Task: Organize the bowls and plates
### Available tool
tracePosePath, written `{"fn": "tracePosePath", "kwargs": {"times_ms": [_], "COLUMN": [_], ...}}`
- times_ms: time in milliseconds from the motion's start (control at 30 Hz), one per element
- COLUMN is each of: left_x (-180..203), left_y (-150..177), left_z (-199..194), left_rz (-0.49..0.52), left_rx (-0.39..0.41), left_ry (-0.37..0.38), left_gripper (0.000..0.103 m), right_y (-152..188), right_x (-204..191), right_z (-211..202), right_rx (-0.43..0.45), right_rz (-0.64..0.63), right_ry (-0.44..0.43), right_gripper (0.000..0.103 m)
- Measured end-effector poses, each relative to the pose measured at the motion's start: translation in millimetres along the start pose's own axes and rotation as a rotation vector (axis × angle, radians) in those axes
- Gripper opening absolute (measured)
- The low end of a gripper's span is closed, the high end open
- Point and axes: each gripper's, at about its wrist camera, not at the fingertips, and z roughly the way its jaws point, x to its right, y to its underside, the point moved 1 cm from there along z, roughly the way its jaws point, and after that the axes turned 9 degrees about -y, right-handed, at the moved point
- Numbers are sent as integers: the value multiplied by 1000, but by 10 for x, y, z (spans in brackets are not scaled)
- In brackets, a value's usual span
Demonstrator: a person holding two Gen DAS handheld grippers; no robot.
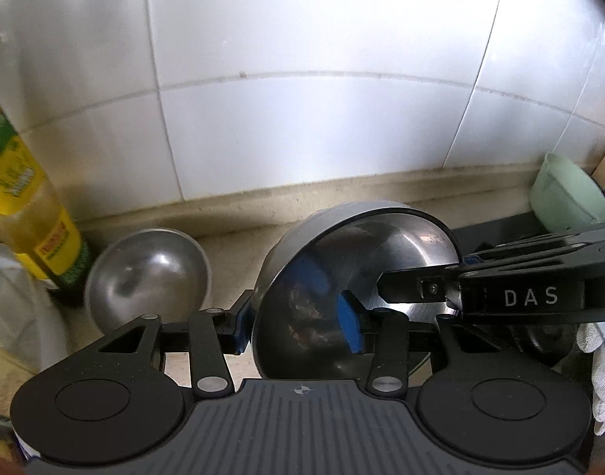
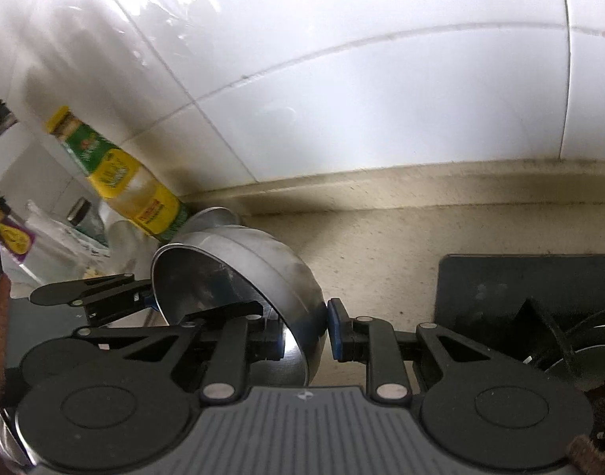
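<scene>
Both grippers pinch one steel bowl [image 1: 357, 289] by its wall — the left gripper [image 1: 298, 316] and the right gripper [image 2: 304, 332] each have one pad inside, one outside. Likely a hand-over; next, one releases cleanly — a second bowl [image 1: 148, 273] sits beyond the left fingers.

Left gripper [image 1: 298, 328], jaws set wide, one blue pad outside and one inside the wall of a tilted steel bowl [image 1: 342, 277]. Right gripper [image 2: 304, 336], reaching in from the right, straddles the same bowl's rim, its outer pad [image 2: 334, 330] just beside the wall.
</scene>
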Motion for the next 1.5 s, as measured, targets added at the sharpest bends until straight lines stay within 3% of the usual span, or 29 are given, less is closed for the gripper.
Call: {"fn": "tracePosePath", "kwargs": {"times_ms": [233, 333, 433, 900, 1500], "left_x": [-120, -167, -178, -363, -372], "left_y": [147, 271, 408, 713, 875], "left_z": [-454, -608, -709, -761, -442], "left_rz": [-10, -16, -5, -29, -28], "left_rx": [54, 57, 62, 7, -97], "left_ry": [-9, 7, -9, -8, 32], "left_gripper": [54, 62, 63, 63, 61], "right_y": [72, 155, 268, 558, 708], "right_x": [-355, -478, -586, -797, -601], "right_z": [-235, -300, -308, -104, 211], "right_rx": [22, 19, 1, -81, -196], "right_rz": [-48, -54, -57, -43, 13], "right_ry": [-20, -33, -42, -61, -23], "right_gripper": [21, 21, 21, 21, 24]}}
